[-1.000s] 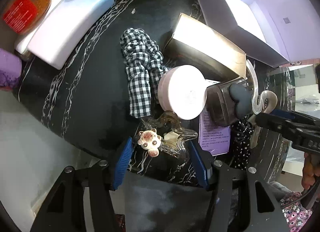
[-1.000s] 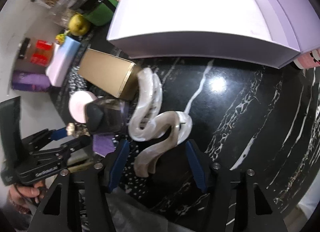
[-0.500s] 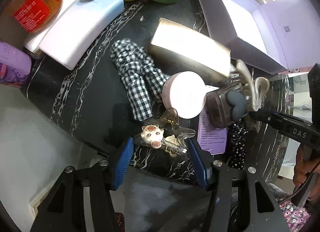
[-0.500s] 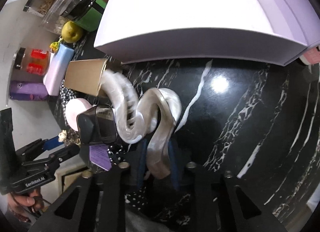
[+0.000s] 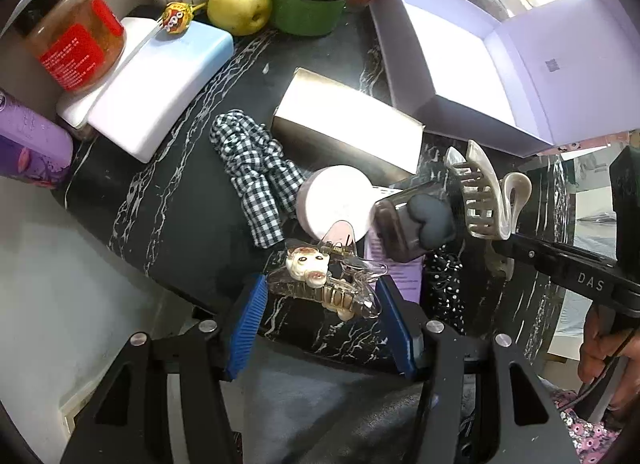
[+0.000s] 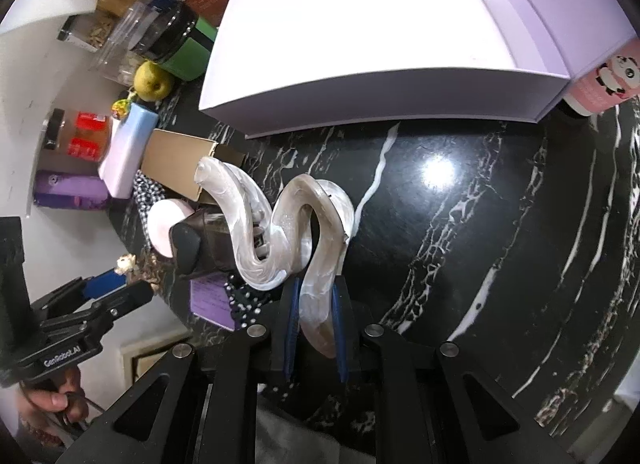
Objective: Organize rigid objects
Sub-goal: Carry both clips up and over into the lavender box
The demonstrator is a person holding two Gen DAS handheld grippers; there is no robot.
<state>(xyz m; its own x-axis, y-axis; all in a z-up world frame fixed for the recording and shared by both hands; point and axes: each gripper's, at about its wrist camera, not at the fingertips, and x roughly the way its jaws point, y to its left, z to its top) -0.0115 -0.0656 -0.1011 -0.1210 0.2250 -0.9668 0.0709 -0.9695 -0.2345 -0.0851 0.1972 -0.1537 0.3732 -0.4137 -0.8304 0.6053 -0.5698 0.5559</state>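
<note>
The right hand-held gripper [image 6: 313, 314] is clenched on one handle of a pearly white claw clip [image 6: 280, 232], which sits lifted off the black marble surface [image 6: 480, 232] with its toothed jaws curling up and away ahead of the fingertips. The left hand-held gripper [image 5: 320, 304] is spread wide, and a clear claw clip with a small animal figure [image 5: 320, 284] lies between its blue pads [image 5: 244, 312], seemingly not yet pinched; whether a pad touches it I cannot tell. Just beyond that clip, ahead of the left gripper, lie a round pink-lidded tin [image 5: 334, 202], a dark translucent case with a grey heart-shaped piece [image 5: 412, 222], a purple card [image 5: 400, 276] and a spotted black scrunchie [image 5: 444, 276], with a black-and-white checked scrunchie [image 5: 256, 176] to the left of them. Farther out rests a gold-sided carton [image 5: 348, 128]. Far ahead of the right gripper stands the open lavender box [image 6: 380, 104], whose white inside shows nothing in it from either view. My reading is that the sorting has barely begun: one clip is in hand and ready to travel to the box, a second is about to be taken, and every other rigid item is still loose on the surface.
</note>
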